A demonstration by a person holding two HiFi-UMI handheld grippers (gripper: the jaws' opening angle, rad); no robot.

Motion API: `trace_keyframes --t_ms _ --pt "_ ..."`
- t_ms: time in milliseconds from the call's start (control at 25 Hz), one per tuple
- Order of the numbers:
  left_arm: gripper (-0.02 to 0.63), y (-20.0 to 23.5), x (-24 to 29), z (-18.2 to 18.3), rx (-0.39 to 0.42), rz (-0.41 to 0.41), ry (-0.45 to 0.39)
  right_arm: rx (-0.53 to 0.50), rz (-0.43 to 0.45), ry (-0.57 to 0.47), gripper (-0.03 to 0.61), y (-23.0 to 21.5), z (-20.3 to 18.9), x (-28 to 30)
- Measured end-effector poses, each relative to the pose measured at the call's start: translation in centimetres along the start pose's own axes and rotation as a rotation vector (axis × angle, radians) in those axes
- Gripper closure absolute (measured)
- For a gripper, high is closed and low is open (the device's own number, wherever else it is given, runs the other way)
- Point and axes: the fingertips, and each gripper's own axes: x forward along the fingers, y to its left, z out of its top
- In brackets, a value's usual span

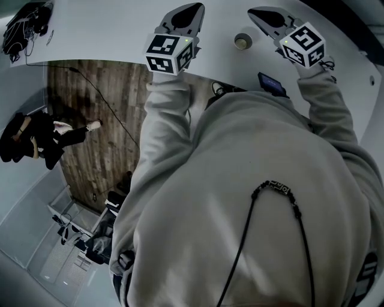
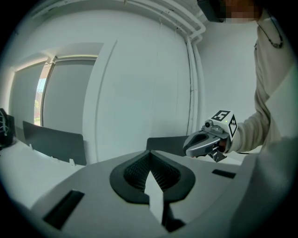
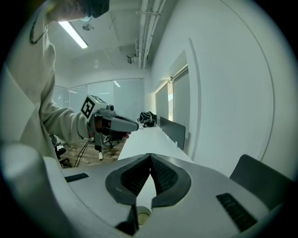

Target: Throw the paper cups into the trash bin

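Where the person's pale sleeves reach out from the chest, a dark flat device lies on the white bench just by the right forearm. Beyond it, the left gripper and the right gripper are held over the bench, side by side and apart. The left jaws are brought together at the tips with nothing between them, and the right jaws are pressed together too, empty. One paper cup stands upright on the bench, mouth up, in the gap between the two grippers and closer to the right one. In the right gripper view it shows low down, under the closed jaws rather than between the pads. Farther along the bench, well away from the cup, a black bag sits at the far end
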Motion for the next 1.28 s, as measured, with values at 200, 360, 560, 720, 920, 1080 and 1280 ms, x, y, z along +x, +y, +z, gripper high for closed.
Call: trace_keyframes --t_ms 200,360,560,720,920,1080,1280 --pt "0.618 0.8 0.3 -1.5 -0.037 0.007 0.022 -0.021 -0.010 0.064 0.558 -0.2 -2.3 0.8" --pt "0.618 1.6 1.0 -4.4 -0.105 0.001 0.053 -0.024 0.024 0.177 0.557 0.5 -6.3 2.3" --pt "0.618 -0.2 1.6 -7.9 -0.186 -0.006 0.095 0.016 0.093 0.320 0.454 2.6 -11.8 2.3" --pt "0.618 0.6 1.6 -11.7 -0.274 0.015 0.139 0.002 0.164 0.404 0.407 4.2 -15.3 4.5" --pt "0.618 -1.1 0.3 -15.9 -0.327 0.018 0.200 -0.041 0.192 0.484 0.405 6.4 -19.3 5.1" --pt "0.618 -0.6 -0.1 -16.3 -0.347 0.030 0.199 -0.007 0.193 0.493 0.405 6.1 -20.2 6.3" --pt "0.618 -0.5 -0.9 -16.6 -0.356 0.041 0.195 -0.064 0.180 0.546 0.407 6.1 -21.3 6.8"
